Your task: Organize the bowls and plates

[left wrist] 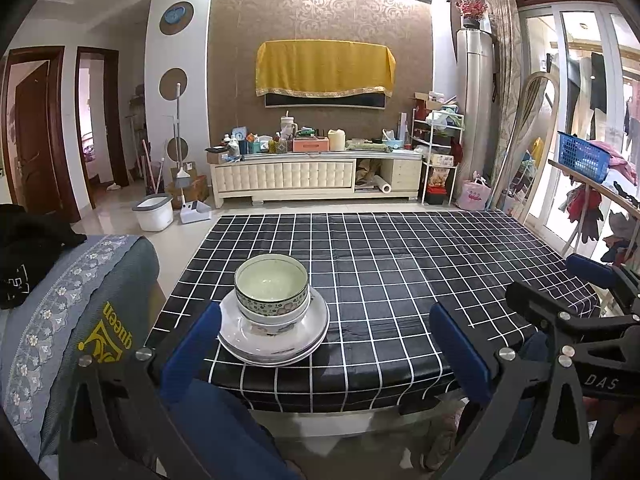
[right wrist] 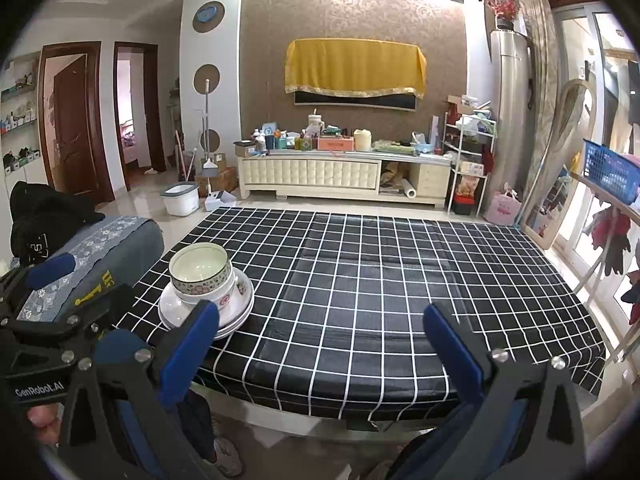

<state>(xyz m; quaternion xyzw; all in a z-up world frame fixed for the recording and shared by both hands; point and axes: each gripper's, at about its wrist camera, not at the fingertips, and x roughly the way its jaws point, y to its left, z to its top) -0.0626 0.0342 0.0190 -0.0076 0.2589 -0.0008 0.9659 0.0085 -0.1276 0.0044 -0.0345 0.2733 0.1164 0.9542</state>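
A stack of white plates (left wrist: 276, 344) (right wrist: 172, 312) sits near the front left corner of the black checked table (left wrist: 400, 272) (right wrist: 360, 280). Nested patterned bowls (left wrist: 272, 294) (right wrist: 202, 274) stand upright on the plates, the top one empty. My left gripper (left wrist: 326, 340) is open, pulled back at the table's near edge, and its left finger (left wrist: 190, 350) is beside the plates. My right gripper (right wrist: 320, 340) is open too, with nothing between its blue fingers. It hovers over the table's front edge, right of the stack.
A sofa arm with a grey embroidered cover (left wrist: 60, 312) (right wrist: 100, 248) stands left of the table, black clothing on it. A cluttered TV cabinet (left wrist: 316, 172) lies beyond the table. A drying rack with a blue basket (left wrist: 584, 156) is at the right.
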